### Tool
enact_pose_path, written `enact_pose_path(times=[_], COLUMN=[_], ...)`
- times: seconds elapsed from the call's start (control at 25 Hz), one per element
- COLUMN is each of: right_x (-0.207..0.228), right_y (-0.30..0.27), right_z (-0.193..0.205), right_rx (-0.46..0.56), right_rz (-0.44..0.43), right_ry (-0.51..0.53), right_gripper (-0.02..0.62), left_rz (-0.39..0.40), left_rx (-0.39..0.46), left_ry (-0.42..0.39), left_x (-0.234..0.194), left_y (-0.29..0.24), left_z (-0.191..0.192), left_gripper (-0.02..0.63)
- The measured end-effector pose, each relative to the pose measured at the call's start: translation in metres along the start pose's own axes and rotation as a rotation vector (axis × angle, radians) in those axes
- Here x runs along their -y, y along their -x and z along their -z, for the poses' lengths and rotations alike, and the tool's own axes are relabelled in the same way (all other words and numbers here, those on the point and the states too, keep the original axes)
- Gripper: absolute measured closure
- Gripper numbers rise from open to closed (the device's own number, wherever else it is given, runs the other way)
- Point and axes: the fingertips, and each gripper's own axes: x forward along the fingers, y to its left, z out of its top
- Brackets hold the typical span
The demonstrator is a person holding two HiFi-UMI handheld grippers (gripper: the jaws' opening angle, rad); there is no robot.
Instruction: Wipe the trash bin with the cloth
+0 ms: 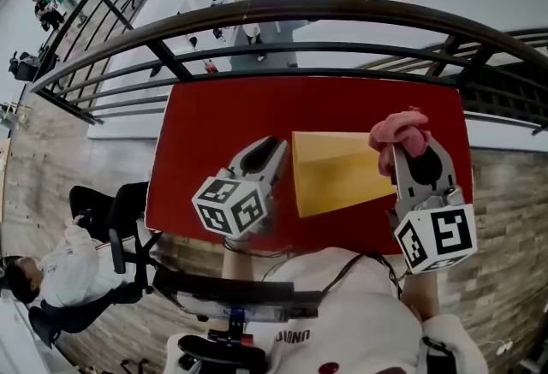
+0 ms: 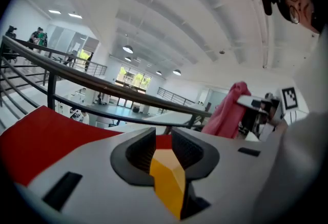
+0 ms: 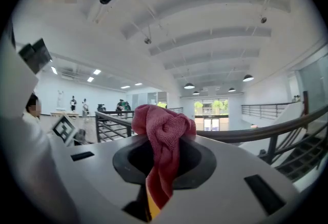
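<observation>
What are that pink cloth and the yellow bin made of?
The cloth looks like soft terry or microfibre: fuzzy looped pile, limp folds. The trash bin is probably plastic with a matte finish: flat, even yellow panels and crisp edges, though card can't be ruled out.

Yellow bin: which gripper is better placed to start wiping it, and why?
Right. The right gripper is shut on the pink cloth, close beside the yellow bin. The left gripper carries no cloth; its fingers only straddle the bin's edge.
</observation>
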Motion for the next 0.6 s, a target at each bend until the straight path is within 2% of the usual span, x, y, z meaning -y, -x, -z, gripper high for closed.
enact_pose_path(times=[0.12,0.24,0.4,0.48,0.6], right_x=[-0.037,-0.068,-0.097,-0.103,-0.098], right_y=[-0.012,-0.039,-0.069,-0.077,-0.079], right_z=[0.019,0.078,0.145,0.158,0.16], right_rx=[-0.073,-0.225,-0.397,-0.424,-0.415], right_rz=[-0.154,-0.215,-0.248,-0.246,-0.224], right_ry=[-0.051,-0.051,0.048,0.104,0.147], right_gripper=[0.534,0.534,0.534,0.534,0.534], left_rz=[0.098,0.161,0.197,0.213,0.211], left_rx=[-0.163,-0.243,-0.211,-0.211,-0.207], left_ry=[-0.026,0.049,0.173,0.214,0.217], left_x=[0.008,0.023,0.026,0.025,0.025], left_y=[0.0,-0.006,-0.014,-0.016,-0.017], left_z=[0.052,0.096,0.113,0.115,0.113], left_gripper=[0.475,0.454,0.454,0.456,0.456])
